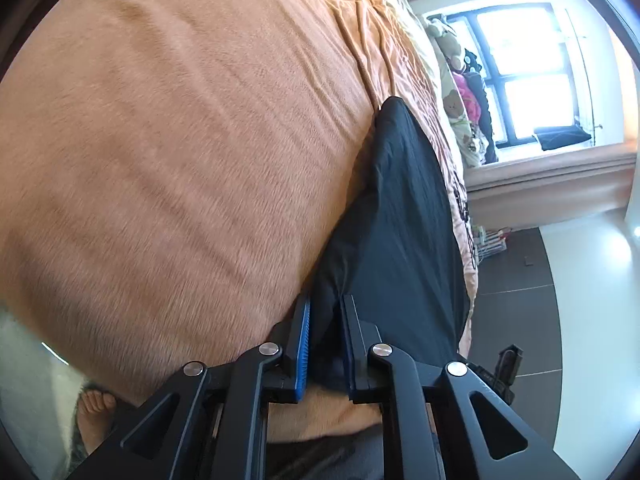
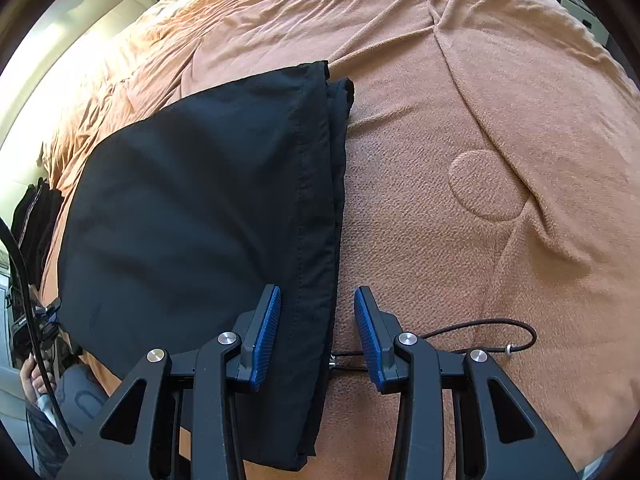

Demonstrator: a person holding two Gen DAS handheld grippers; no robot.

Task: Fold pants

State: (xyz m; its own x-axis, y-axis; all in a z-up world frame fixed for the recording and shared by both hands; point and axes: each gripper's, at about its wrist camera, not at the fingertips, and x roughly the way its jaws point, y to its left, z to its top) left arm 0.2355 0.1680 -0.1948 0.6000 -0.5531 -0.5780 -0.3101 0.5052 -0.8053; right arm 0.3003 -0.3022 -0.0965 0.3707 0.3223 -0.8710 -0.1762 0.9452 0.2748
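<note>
Orange bedspread [image 2: 460, 128] under black pants [image 2: 200, 200], waist cut off; left fingers [image 1: 326, 344] pinching cloth, right fingers [image 2: 318, 332] parted.

Left wrist view rides low and rolled sideways, close behind the left gripper [image 1: 325, 320], facing along the bed edge toward a window [image 1: 520, 68]. Right wrist view looks steeply down, close over the right gripper [image 2: 317, 312]. Both share the black pants [image 2: 208, 200] on the orange blanket [image 2: 460, 140].

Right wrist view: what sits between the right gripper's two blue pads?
The side edge of the black pants and a strip of bare orange blanket lie between the right gripper pads, which touch neither. Shown in the right wrist view.
</note>
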